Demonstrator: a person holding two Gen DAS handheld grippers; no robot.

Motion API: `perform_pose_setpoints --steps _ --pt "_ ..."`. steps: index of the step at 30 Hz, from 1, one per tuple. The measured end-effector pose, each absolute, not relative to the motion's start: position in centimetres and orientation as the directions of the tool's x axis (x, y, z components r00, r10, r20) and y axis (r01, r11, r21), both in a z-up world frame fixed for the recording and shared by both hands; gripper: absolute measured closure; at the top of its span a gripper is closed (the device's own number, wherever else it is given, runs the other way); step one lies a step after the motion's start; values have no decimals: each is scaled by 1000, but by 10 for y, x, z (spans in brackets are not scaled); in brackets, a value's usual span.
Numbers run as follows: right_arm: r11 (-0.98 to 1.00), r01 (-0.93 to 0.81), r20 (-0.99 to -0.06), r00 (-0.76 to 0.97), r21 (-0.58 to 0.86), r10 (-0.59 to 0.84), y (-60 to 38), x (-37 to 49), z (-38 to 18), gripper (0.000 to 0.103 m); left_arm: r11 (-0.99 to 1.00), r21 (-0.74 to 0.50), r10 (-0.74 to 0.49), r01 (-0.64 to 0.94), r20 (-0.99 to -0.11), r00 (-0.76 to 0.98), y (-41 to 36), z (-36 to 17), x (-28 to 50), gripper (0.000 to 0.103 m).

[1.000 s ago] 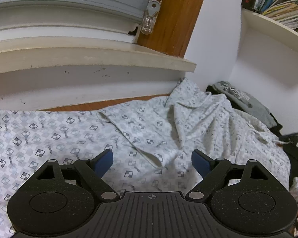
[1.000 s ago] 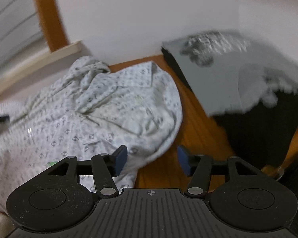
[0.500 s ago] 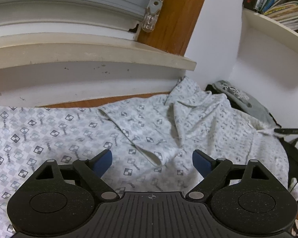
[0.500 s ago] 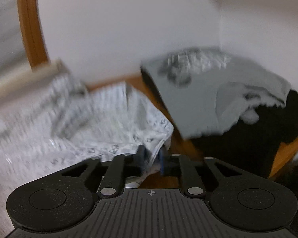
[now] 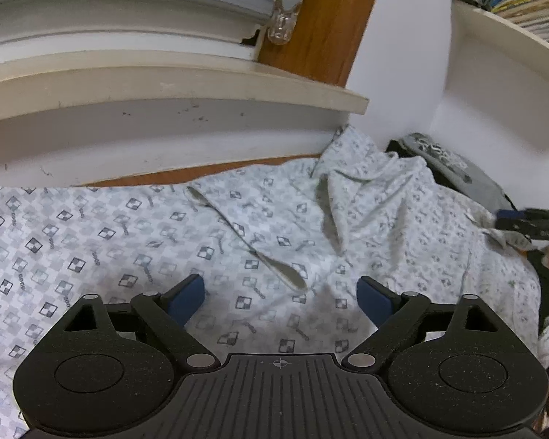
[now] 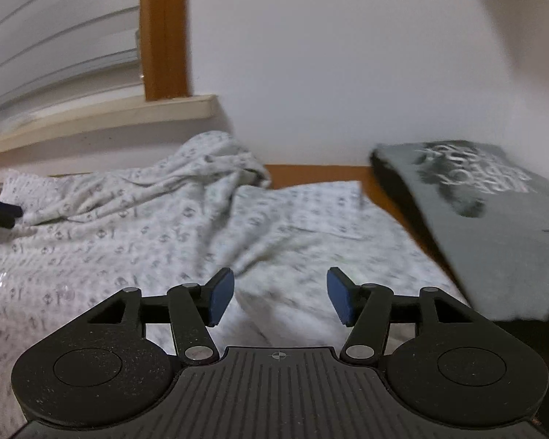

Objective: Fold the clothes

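A white shirt (image 5: 260, 241) printed with small grey checked squares lies spread and rumpled across the wooden surface, its far end bunched against the wall beside a folded grey shirt (image 6: 494, 219).

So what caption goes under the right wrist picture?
Right gripper, jaws opening and empty, over the patterned shirt beside a folded grey shirt.

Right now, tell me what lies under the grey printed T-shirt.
Under the grey printed T-shirt sits dark, black fabric, on the wooden surface. What that fabric is, and anything beneath it, stays covered.
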State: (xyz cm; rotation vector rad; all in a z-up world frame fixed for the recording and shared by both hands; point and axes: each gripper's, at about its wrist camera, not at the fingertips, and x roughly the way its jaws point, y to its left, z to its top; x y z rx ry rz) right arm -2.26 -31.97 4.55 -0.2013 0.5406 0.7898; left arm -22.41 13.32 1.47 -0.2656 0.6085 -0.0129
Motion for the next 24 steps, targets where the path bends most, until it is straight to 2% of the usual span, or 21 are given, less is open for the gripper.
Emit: perform_pose_setpoints --steps 3,12,16,18,19,22,23,24 --pt "659 -750 -525 539 57 659 -288 -18 42 42 971 -223 -58 -88 -574 817 128 15 -228 6" --pt "629 -777 -548 542 -36 637 -234 8 19 33 979 -178 -13 -103 -553 833 131 31 -234 6" --pt "636 -772 -565 517 17 643 -235 22 15 28 985 -162 -45 -53 -550 834 126 46 -219 6" --pt "639 -768 -582 502 40 639 -234 28 13 27 993 -114 -44 -25 -560 828 112 48 -203 7" --pt "639 -768 -588 496 47 640 -233 30 12 26 997 -82 -38 -11 -577 816 104 47 -194 8" --pt "639 -768 -589 499 39 636 -233 28 12 26 1000 24 6 12 -626 779 85 38 -175 21" --pt "639 -769 -589 500 37 635 -233 27 12 26 999 49 19 16 -636 771 81 34 -172 26" --pt "638 -769 -589 500 35 635 -234 26 12 26 998 60 30 10 -632 774 82 33 -172 35"
